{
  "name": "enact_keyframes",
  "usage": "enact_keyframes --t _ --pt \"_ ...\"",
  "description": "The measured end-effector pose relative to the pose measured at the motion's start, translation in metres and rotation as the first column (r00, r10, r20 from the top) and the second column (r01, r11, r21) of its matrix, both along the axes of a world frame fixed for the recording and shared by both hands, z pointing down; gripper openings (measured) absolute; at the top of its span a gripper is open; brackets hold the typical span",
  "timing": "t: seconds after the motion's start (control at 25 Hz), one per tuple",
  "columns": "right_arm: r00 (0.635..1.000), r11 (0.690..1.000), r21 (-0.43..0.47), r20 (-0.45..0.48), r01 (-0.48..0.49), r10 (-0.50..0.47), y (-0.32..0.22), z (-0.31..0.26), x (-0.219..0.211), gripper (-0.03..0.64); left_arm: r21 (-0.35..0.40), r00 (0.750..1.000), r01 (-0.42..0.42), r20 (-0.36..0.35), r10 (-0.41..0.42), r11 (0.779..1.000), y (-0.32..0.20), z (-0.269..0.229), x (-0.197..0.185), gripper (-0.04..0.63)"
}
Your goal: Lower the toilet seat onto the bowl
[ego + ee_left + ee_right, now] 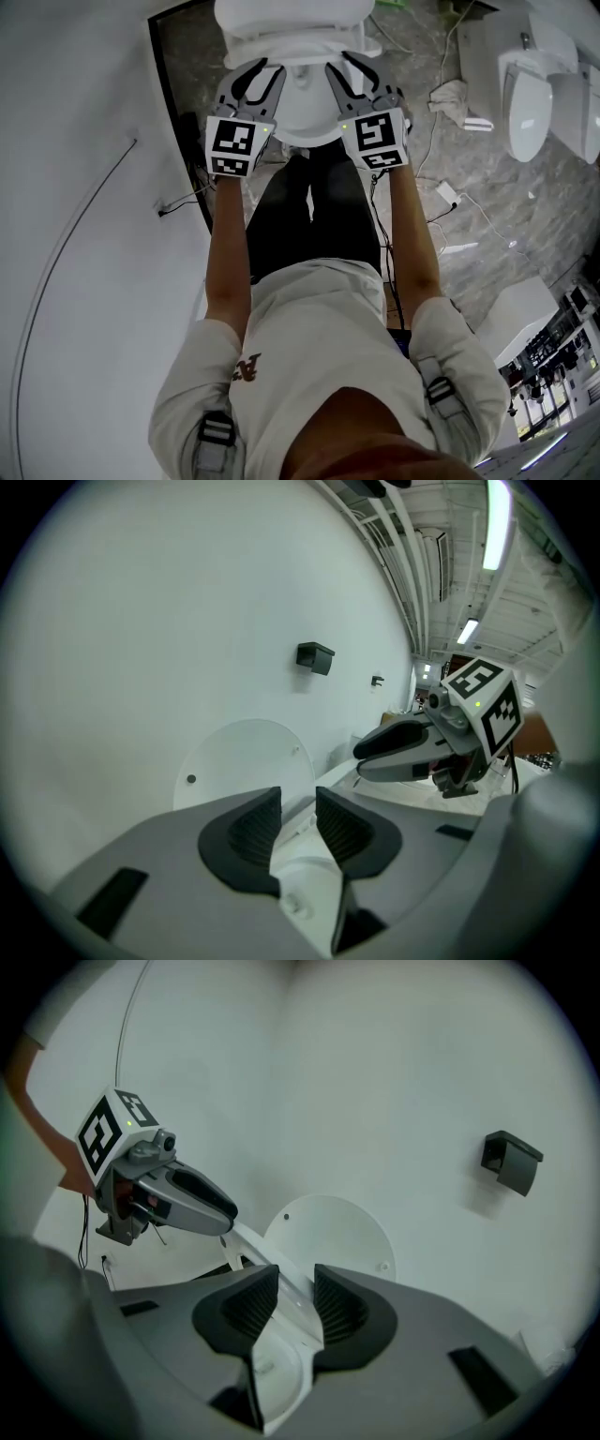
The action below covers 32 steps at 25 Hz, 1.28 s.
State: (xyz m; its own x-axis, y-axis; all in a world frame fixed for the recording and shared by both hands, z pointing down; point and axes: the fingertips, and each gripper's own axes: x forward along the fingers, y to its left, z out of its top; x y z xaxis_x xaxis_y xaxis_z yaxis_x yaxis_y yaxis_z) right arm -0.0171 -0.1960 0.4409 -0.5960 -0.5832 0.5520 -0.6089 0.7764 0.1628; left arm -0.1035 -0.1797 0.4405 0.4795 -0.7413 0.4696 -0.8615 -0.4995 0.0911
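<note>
The white toilet (302, 117) stands in front of me in the head view, its round lid (291, 17) upright against the wall. My left gripper (273, 67) reaches over the bowl's left side and my right gripper (337, 62) over its right side. In the left gripper view the seat's thin white rim (330, 778) runs between the pads of the left gripper (298, 822). The right gripper (296, 1302) likewise has the rim (251, 1244) between its pads. Neither pair of pads visibly presses on it. Each gripper sees the other: the right gripper (364, 757), the left gripper (231, 1213). The lid (333, 1237) rises behind.
A second toilet (530, 94) stands at the right, with a rag (450, 94) and cables (441, 197) on the stone floor between. A white wall (75, 234) runs close on the left. A small black box (511, 1162) is fixed to the wall above the lid.
</note>
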Motion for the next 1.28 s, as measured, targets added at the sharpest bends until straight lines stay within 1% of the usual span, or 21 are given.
enact_keyframes --t 0.2,0.52,0.76,0.96,1.28 --pt "1.000 1.000 0.006 -0.004 -0.031 0.031 0.020 0.005 0.005 0.135 0.005 1.000 -0.021 -0.005 0.021 1.000 0.019 0.004 0.003 0.120" --pt "0.997 0.997 0.000 -0.006 -0.083 0.083 0.047 0.016 0.014 0.135 0.005 0.999 -0.012 -0.032 0.012 1.000 0.044 0.012 0.008 0.120" --pt "0.996 0.995 -0.019 -0.018 -0.093 0.093 0.063 0.023 0.020 0.135 0.002 0.999 -0.006 -0.036 0.006 1.000 0.060 0.020 0.012 0.118" --pt "0.991 0.992 -0.009 0.030 -0.129 0.129 0.067 0.016 0.028 0.138 -0.007 0.999 0.001 -0.042 -0.001 1.000 0.069 0.026 0.015 0.118" --pt "0.987 0.988 -0.012 0.048 -0.153 0.154 0.061 0.016 0.031 0.129 -0.023 0.999 -0.006 -0.034 0.005 1.000 0.080 0.031 0.021 0.118"
